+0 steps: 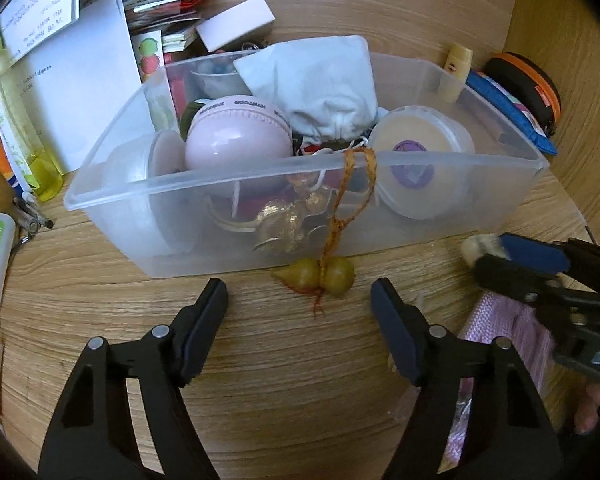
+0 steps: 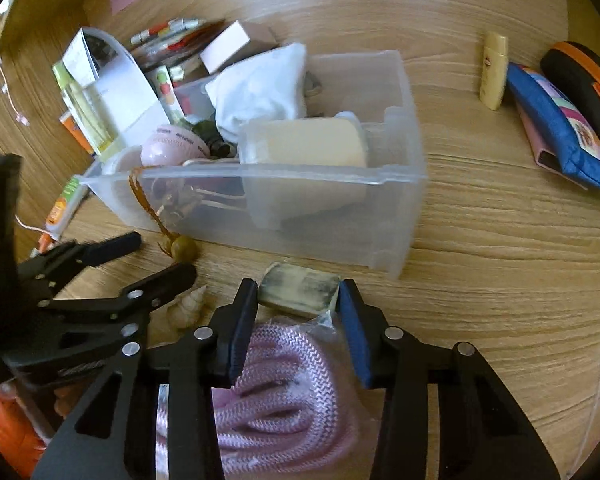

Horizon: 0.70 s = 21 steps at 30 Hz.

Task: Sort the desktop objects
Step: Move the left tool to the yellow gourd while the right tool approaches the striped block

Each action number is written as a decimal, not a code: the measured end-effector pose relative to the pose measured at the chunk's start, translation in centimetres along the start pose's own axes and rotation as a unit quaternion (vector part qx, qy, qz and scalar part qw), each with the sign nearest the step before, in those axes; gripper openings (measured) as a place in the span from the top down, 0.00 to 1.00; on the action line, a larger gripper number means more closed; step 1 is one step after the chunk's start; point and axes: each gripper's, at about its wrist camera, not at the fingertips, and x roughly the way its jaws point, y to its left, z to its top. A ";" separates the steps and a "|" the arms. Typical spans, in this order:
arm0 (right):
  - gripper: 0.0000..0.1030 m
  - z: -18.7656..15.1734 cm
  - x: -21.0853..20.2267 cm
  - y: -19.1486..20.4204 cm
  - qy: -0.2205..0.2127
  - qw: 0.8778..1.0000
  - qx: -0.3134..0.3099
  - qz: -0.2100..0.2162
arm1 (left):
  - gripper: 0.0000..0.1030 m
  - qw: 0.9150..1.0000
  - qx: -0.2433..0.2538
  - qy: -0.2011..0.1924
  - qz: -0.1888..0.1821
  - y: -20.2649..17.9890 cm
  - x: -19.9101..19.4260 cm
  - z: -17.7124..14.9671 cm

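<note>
Left tongs point(image 1: 300, 304): wide, empty, near olive gourd charm point(image 1: 320, 276) | Right tongs point(image 2: 298, 292): narrowed around smudged cream eraser block point(image 2: 298, 289) | Clear plastic bin point(image 1: 260, 168) on wooden worktop point(image 1: 280, 360)

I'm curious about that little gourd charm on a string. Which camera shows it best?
The left wrist view: the gourd charm lies whole, centred before the clear bin. The right wrist view shows it small, off to the side.

Left hand-held gripper point(image 1: 300, 300) gapes; right point(image 2: 297, 294) narrows.
</note>
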 end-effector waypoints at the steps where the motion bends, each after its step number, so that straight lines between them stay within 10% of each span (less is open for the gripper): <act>1: 0.63 -0.1 -0.5 -0.1 -0.008 1.000 0.001 0.003 | 0.28 1.000 -0.002 0.000 0.002 -0.1 0.1 0.1; 12: 0.63 0.4 -3.8 -0.6 -0.055 0.998 -0.010 0.022 | 0.60 1.000 -0.003 -0.007 0.025 -1.1 0.1 0.1; 21: 0.63 -0.2 -3.5 -0.9 -0.053 0.998 -0.011 0.033 | 0.59 0.999 -0.016 -0.036 0.030 -0.9 -1.6 -0.6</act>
